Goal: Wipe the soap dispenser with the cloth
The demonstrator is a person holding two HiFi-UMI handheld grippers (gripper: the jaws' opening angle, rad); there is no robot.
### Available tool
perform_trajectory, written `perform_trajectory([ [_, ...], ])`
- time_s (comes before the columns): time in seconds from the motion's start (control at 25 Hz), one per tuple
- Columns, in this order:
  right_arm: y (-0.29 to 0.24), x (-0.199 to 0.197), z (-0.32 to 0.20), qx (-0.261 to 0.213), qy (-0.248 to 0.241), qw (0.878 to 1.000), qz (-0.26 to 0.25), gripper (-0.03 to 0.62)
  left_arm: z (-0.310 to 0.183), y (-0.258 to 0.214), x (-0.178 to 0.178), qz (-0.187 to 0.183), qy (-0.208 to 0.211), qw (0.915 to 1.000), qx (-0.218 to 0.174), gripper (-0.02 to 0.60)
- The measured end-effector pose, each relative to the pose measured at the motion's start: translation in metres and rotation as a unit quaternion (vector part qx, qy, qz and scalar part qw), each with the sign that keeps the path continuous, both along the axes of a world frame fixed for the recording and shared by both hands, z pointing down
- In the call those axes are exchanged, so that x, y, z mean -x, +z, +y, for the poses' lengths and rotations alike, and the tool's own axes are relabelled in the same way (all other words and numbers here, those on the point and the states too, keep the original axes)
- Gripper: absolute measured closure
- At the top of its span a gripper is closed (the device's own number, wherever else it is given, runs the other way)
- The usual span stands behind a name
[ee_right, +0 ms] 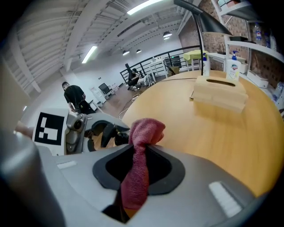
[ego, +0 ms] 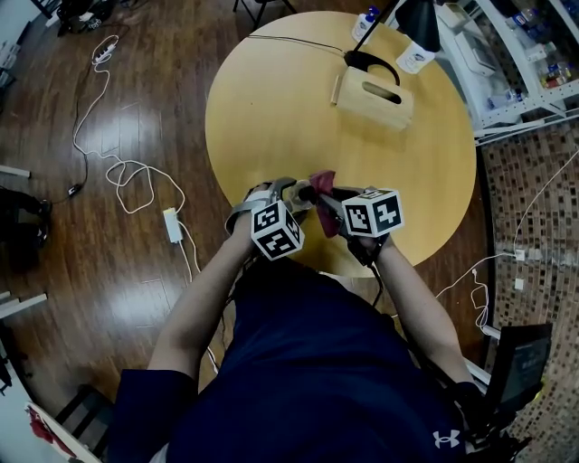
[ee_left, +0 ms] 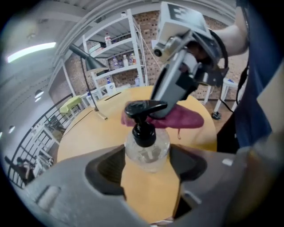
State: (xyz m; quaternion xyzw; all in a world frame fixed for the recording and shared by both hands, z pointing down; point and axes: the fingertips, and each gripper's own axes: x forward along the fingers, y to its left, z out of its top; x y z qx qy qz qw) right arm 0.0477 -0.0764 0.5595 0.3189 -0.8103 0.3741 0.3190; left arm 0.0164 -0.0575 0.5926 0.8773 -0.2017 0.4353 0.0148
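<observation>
Maroon cloth [ee_right: 142, 133], clenched in the right gripper [ee_right: 138, 170], lies against the pump head of the soap dispenser [ee_left: 146, 150]. The left gripper [ee_left: 148, 170] grasps the dispenser's clear body over the bench [ee_left: 88, 133]. Wiping seems to be under way at the pump, and the body below it likely remains.

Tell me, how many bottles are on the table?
3: the soap dispenser in the left gripper, one white bottle at the far edge, another beside it; some may be hidden.
</observation>
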Motion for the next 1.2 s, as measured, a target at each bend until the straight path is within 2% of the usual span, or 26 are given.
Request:
perform_trajectory([
  [0.08, -0.003, 0.002, -0.013, -0.010, 0.002, 1.000, 0.006, 0.508, 0.003, -0.001, -0.002, -0.006, 0.048, 0.9989, 0.001, 0.268],
  [0.16, -0.003, 0.004, -0.014, -0.014, -0.007, 1.000, 0.017, 0.508, 0.004, 0.000, -0.003, -0.014, 0.075, 0.9970, 0.008, 0.265],
  [0.24, -0.001, 0.005, -0.007, -0.014, -0.013, 1.000, 0.019, 0.510, 0.004, -0.001, 0.000, -0.023, 0.062, 0.9977, 0.016, 0.258],
  [0.4, 0.001, 0.001, 0.014, 0.006, 0.000, 1.000, 0.001, 0.511, 0.008, -0.008, 0.003, -0.007, -0.010, 0.9997, 0.021, 0.244],
  [0.52, 0.002, -0.001, 0.026, 0.019, 0.002, 1.000, -0.008, 0.510, 0.014, -0.006, -0.004, 0.002, -0.012, 0.9997, 0.019, 0.264],
  [0.6, 0.002, -0.002, 0.021, 0.018, 0.002, 1.000, -0.006, 0.510, 0.014, -0.004, -0.005, 0.000, 0.005, 0.9999, 0.013, 0.266],
  [0.76, 0.002, -0.003, -0.005, -0.001, 0.007, 1.000, 0.009, 0.508, 0.013, -0.003, -0.008, -0.009, 0.072, 0.9974, 0.008, 0.272],
  [0.84, 0.002, -0.001, -0.008, -0.011, -0.003, 1.000, 0.022, 0.508, 0.011, -0.003, -0.008, -0.017, 0.091, 0.9956, 0.014, 0.270],
  [0.96, 0.002, -0.001, 0.001, -0.014, -0.011, 0.999, 0.028, 0.510, 0.009, -0.003, -0.004, -0.013, 0.057, 0.9979, 0.026, 0.255],
  [1.08, 0.003, -0.004, 0.017, 0.005, -0.003, 1.000, 0.012, 0.510, 0.020, -0.004, -0.001, 0.007, 0.017, 0.9990, 0.042, 0.255],
  [1.2, 0.004, -0.005, 0.031, 0.020, 0.000, 1.000, 0.003, 0.510, 0.024, 0.000, -0.003, 0.009, -0.005, 0.9991, 0.041, 0.257],
])
